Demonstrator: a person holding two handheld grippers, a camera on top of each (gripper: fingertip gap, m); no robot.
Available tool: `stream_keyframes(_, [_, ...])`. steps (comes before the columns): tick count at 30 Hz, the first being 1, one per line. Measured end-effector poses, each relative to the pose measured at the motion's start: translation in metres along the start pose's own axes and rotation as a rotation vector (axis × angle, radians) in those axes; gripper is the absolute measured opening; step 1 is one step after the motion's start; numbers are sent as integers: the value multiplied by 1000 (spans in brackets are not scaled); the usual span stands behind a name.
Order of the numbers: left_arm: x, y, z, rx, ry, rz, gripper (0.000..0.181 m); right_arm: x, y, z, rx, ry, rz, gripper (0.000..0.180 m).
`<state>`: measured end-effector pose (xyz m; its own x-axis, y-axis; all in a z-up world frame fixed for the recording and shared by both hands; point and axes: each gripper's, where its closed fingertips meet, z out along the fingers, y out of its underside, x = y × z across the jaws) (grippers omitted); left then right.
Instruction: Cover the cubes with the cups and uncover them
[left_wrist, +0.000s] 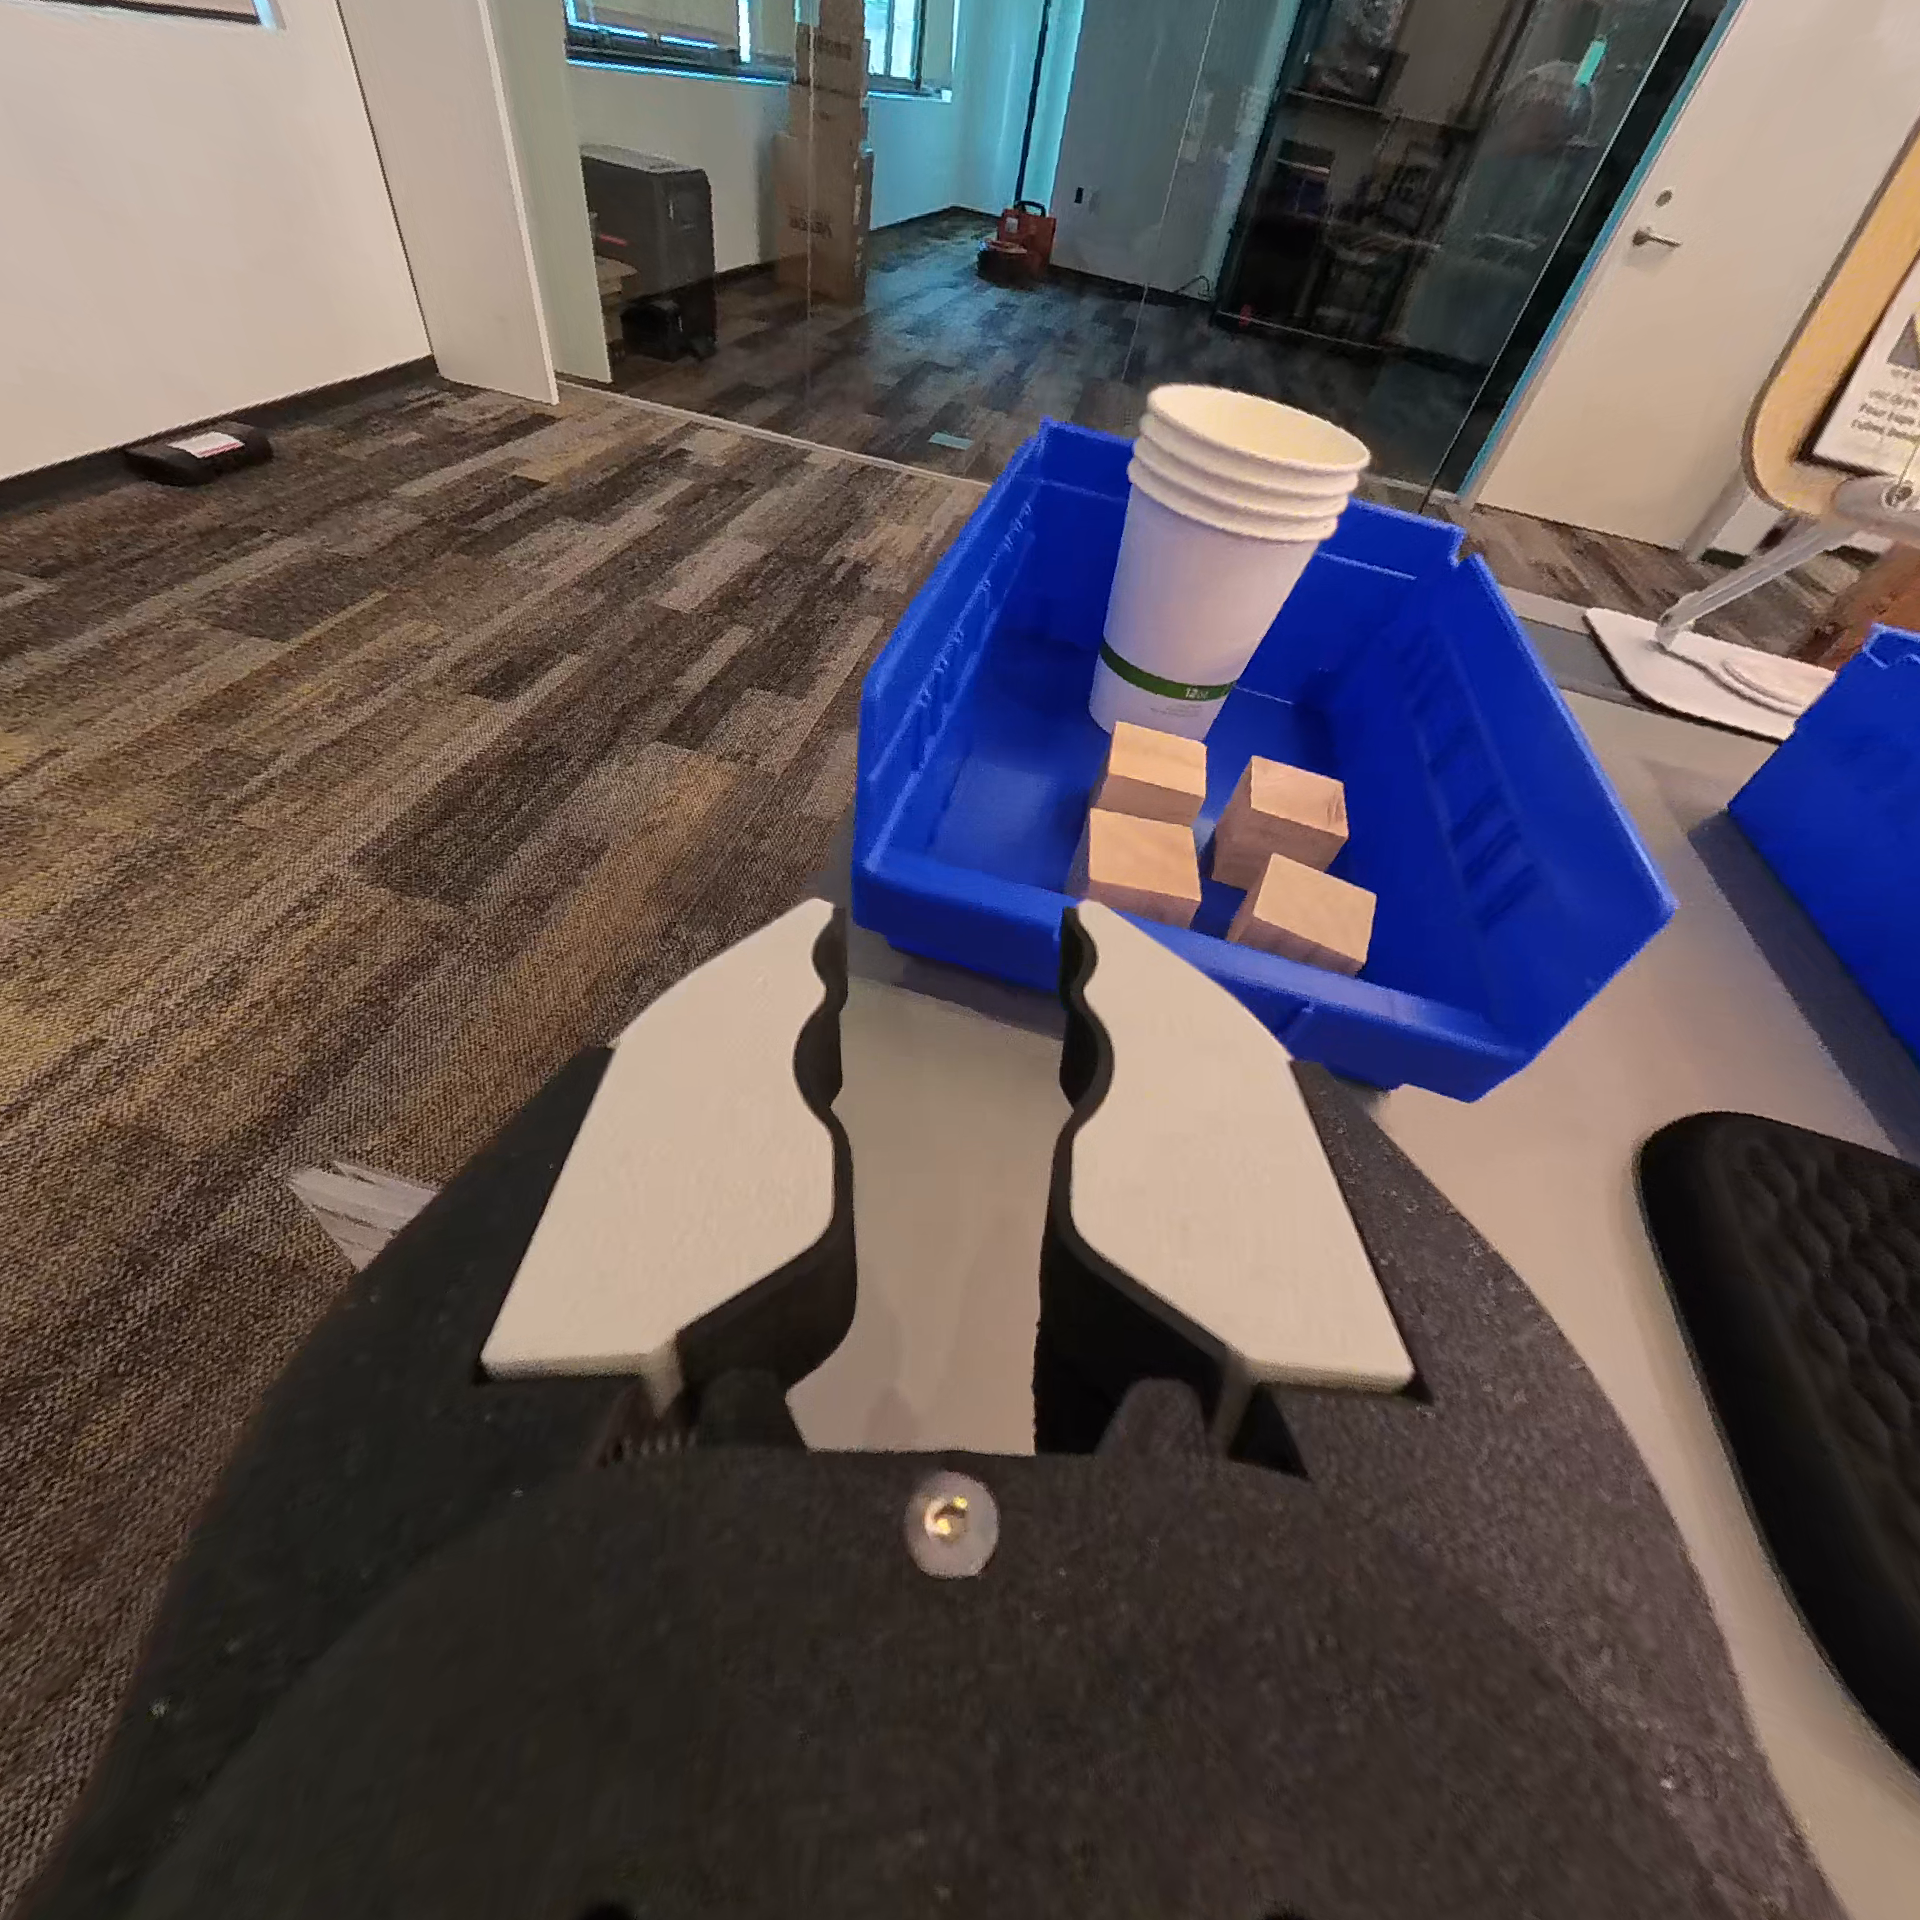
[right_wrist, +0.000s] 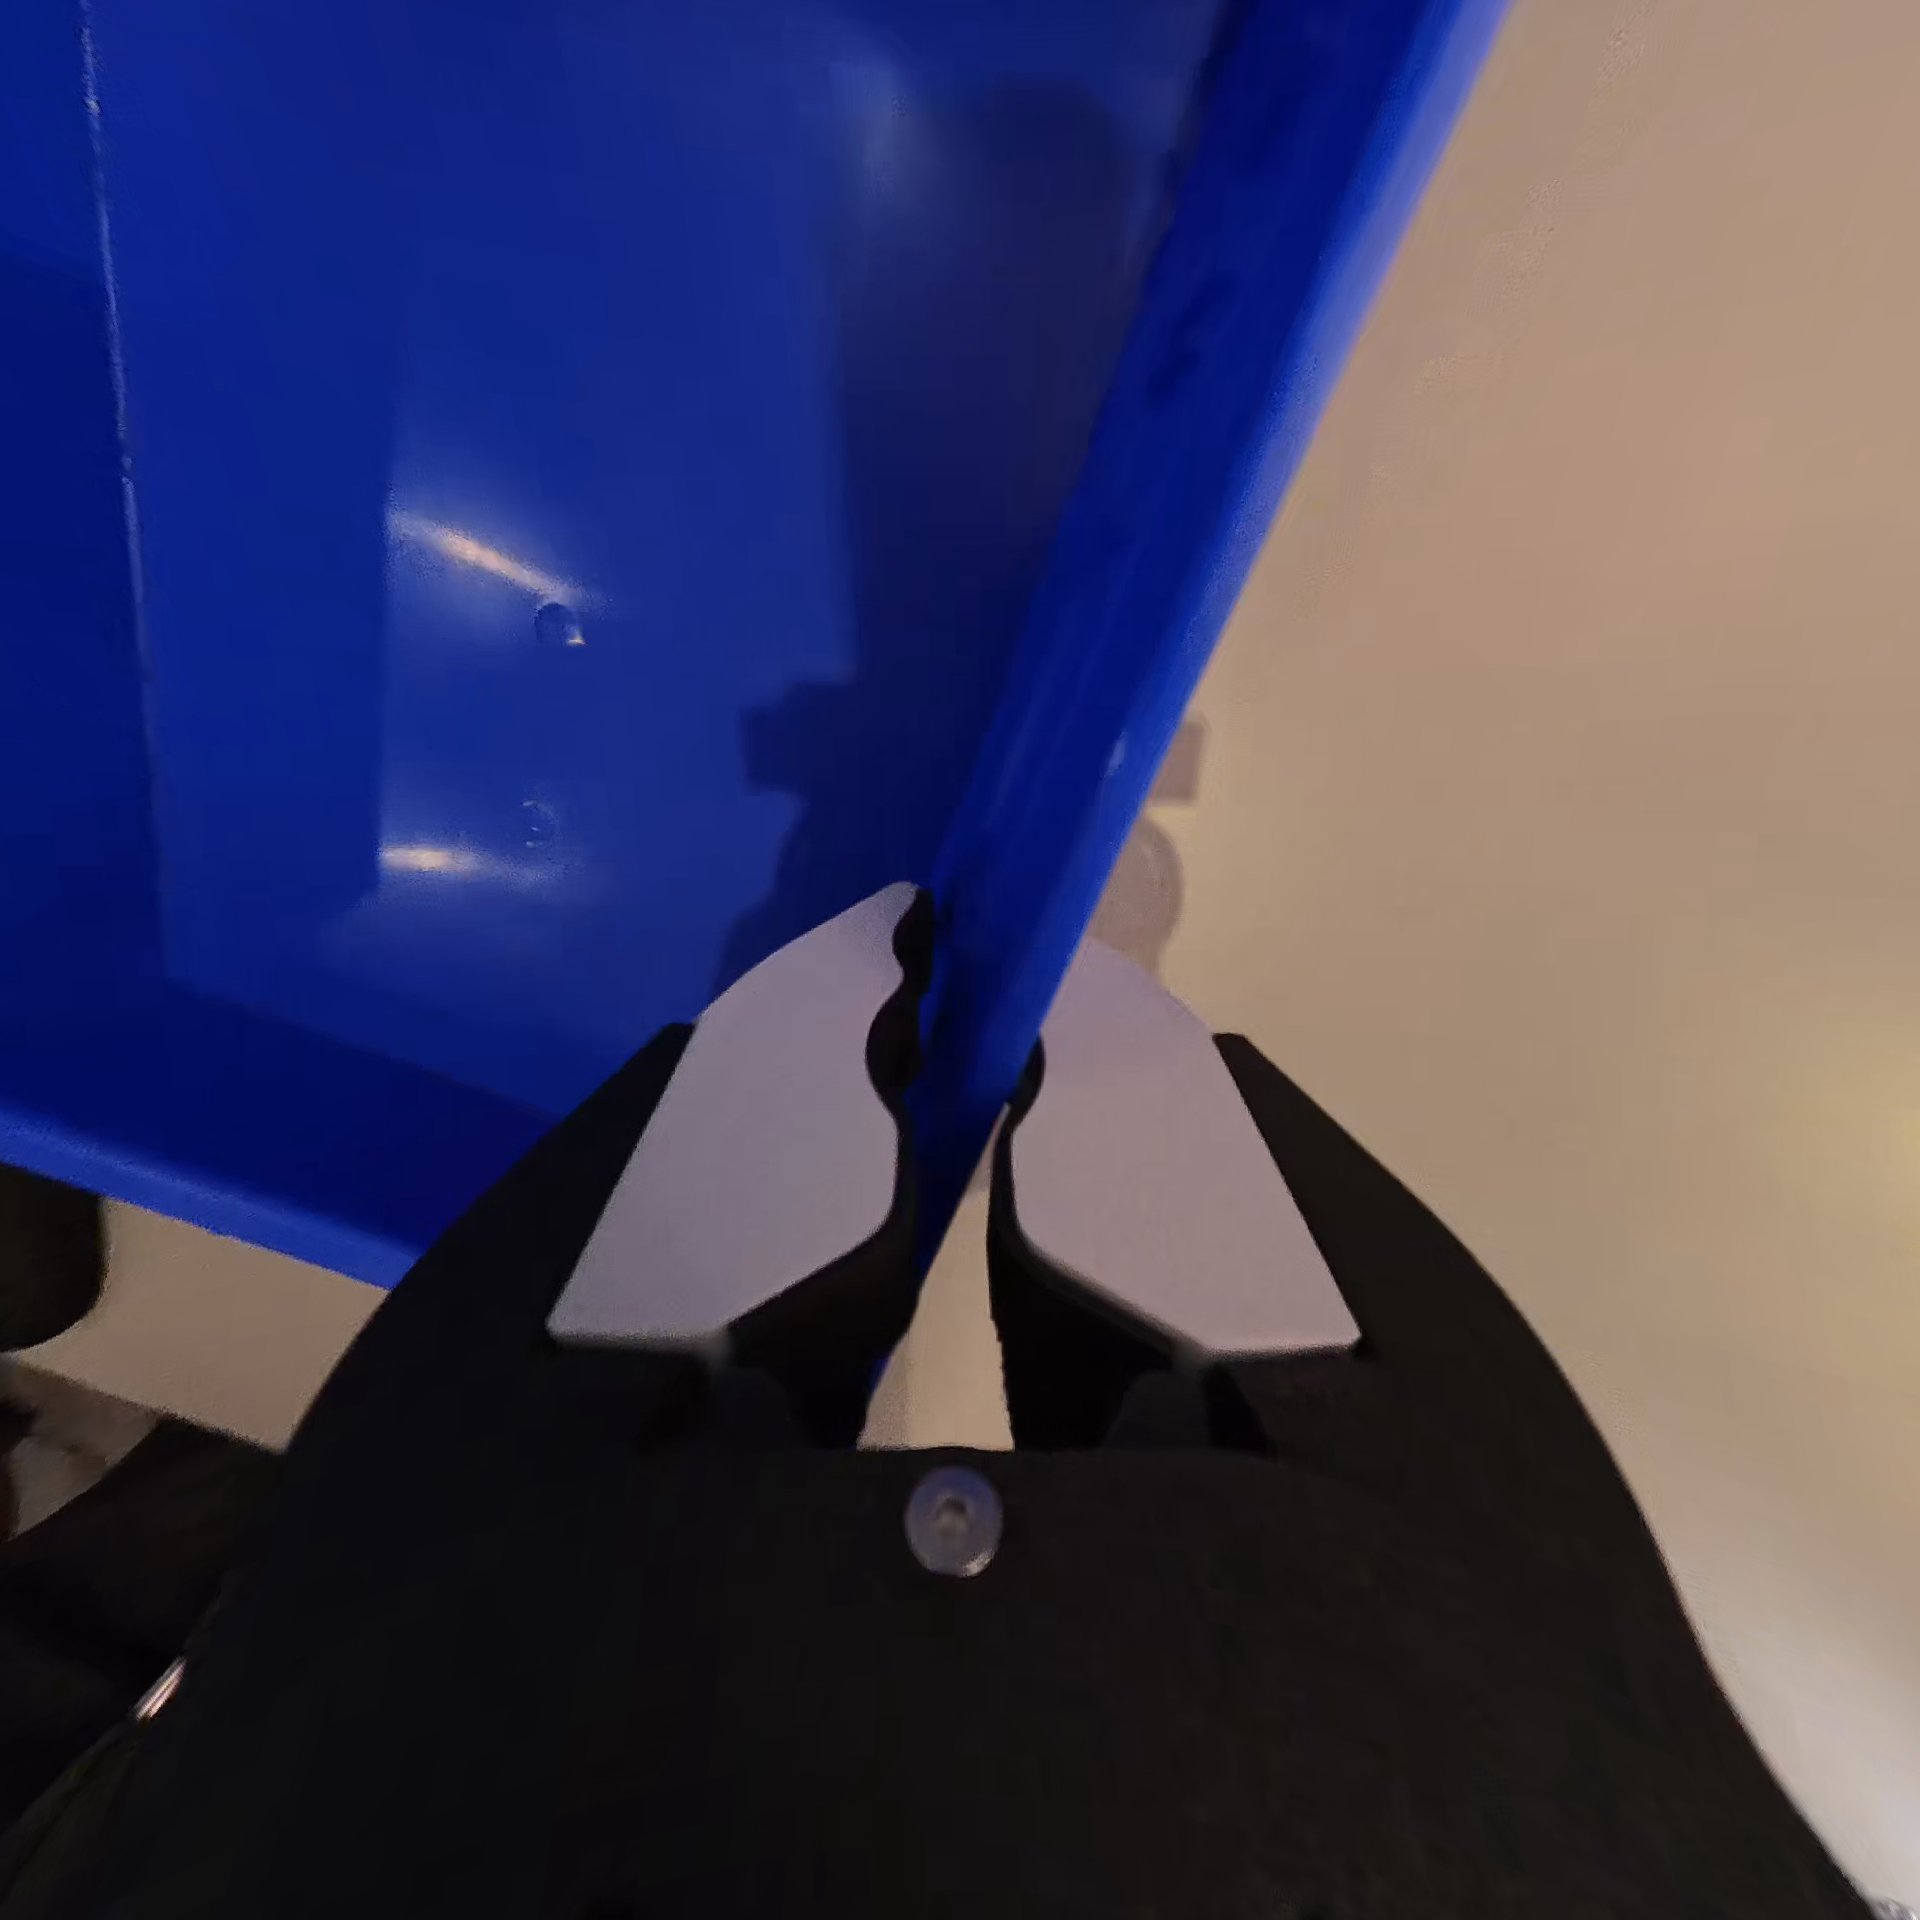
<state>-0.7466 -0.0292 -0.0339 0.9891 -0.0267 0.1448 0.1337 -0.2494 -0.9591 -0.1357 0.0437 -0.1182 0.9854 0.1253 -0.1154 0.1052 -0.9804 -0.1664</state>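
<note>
1. Four wooden cubes (left_wrist: 1226, 852), pale with visible grain and square edges, sat clustered in two pairs on the floor of a blue bin (left_wrist: 914, 790), right of centre in the left wrist view.
2. A stack of cups (left_wrist: 1216, 561), smooth white paper with rolled rims and a green band near the base, stood mouth-up just behind the cubes inside the same bin, leaning toward the upper right of the frame.
3. The blue bin was glossy moulded plastic with ribbed side walls, resting on a plain grey desk (left_wrist: 935, 1122).
4. The left hand-held gripper (left_wrist: 951, 925), grey-plated fingers with wavy black inner pads on a black felt-textured body, was level in the lower centre of the frame, its jaws moderately apart with nothing between them, just short of the bin's near wall.
5. The right hand-held gripper (right_wrist: 971, 966) was clamped narrowly on the thin wall (right_wrist: 1091, 623) of a second blue bin (right_wrist: 468, 416), one finger inside, one outside.
6. Mottled brown carpet (left_wrist: 364, 727) filled the left of the left wrist view.
</note>
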Motion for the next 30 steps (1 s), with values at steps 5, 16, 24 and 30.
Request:
stream_keyframes(5, [13,3,0,-21,16,29,38,20,-4,-4,3,-49,13,6])
stream_keyframes(16, [42,1,0,-63,50,67,37,112,19,-25,6,-78,62,5])
stream_keyframes(24, [50,0,-2,-78,30,79,36,231,74,-52,-2,-55,134,5])
stream_keyframes(30, [60,-5,-3,-81,5,105,36,321,129,-73,3,-17,286,5])
